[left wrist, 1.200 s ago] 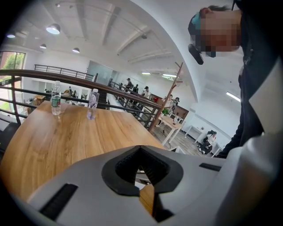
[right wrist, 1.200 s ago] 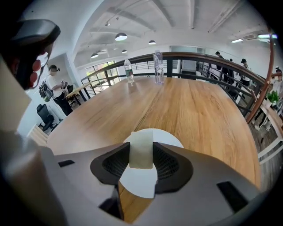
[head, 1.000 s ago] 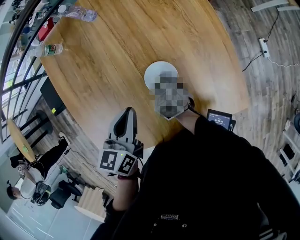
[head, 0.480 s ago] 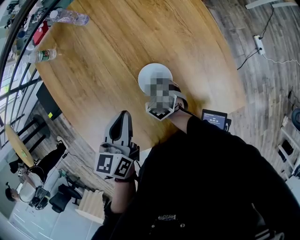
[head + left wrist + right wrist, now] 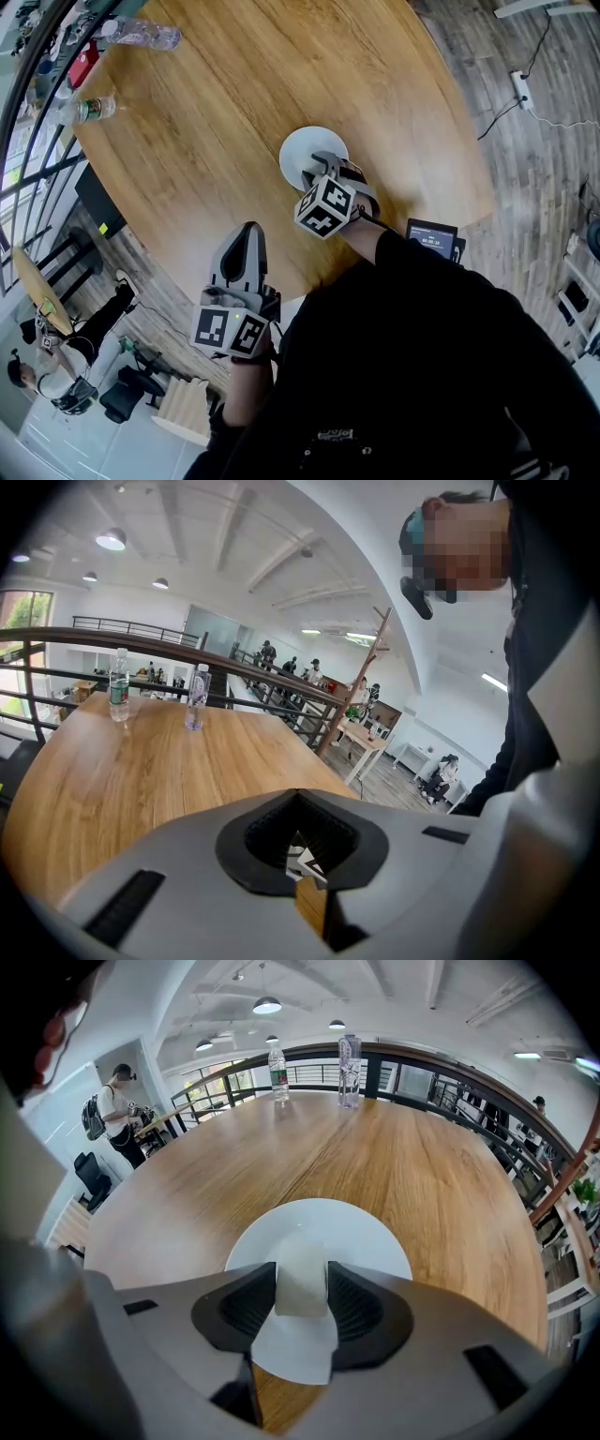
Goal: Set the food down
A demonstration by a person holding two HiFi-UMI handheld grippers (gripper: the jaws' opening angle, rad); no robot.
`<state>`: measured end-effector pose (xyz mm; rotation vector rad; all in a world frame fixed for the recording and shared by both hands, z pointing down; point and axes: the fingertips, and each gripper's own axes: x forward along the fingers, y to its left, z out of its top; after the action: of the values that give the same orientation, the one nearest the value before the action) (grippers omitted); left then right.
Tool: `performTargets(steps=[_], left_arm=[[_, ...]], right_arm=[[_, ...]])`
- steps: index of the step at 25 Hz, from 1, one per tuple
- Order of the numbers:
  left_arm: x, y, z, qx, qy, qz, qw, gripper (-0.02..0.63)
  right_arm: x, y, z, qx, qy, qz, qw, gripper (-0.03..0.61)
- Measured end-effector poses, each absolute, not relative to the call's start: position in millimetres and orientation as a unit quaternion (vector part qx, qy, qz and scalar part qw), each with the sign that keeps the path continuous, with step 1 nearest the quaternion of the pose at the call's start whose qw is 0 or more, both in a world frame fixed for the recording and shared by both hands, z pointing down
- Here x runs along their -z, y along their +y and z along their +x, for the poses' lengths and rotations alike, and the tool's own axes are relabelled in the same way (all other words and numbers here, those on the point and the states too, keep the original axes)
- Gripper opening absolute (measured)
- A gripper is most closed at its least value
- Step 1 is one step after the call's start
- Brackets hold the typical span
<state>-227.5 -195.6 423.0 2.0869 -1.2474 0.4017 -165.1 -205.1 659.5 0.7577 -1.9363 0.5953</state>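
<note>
A pale whitish block of food [image 5: 302,1283] sits between the jaws of my right gripper [image 5: 302,1290], which is shut on it. The block hangs just over the near part of a round white plate [image 5: 361,1232] on the wooden table; whether it touches the plate I cannot tell. In the head view the right gripper [image 5: 319,167] reaches over the plate's [image 5: 300,148] near rim, marker cube toward me. My left gripper [image 5: 249,231] is off the table's near-left edge, jaws together and empty. In the left gripper view the left gripper [image 5: 300,803] points across the tabletop.
The round wooden table [image 5: 234,84] carries two plastic water bottles [image 5: 141,35] [image 5: 89,109] at its far left rim, also in the right gripper view [image 5: 278,1074] [image 5: 349,1057]. A small screen device [image 5: 433,239] is by the table's near right edge. A railing runs behind the table.
The head view has shifted slightly. My right gripper stays over the plate's near rim with the food in it, and the left gripper has hardly moved.
</note>
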Motion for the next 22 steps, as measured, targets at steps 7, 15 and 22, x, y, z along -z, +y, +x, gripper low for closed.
performTargets(steps=[7, 15, 22], left_arm=[[-422.3, -192.0, -222.1, -0.149, -0.475, 0.8, 0.334, 0.006], [-414.9, -186.7, -221.3, -0.145, -0.478, 0.802, 0.328, 0.006], [-407.6, -172.6, -212.7, -0.143, -0.479, 0.807, 0.315, 0.005]], right_arm=[[-656.8, -203.8, -161.0, -0.245, -0.793, 0.306, 0.467, 0.173], [-647.1, -200.8, -163.4, -0.242, -0.799, 0.301, 0.46, 0.213], [-634.7, -193.4, -160.6, -0.233, -0.809, 0.305, 0.446, 0.233]])
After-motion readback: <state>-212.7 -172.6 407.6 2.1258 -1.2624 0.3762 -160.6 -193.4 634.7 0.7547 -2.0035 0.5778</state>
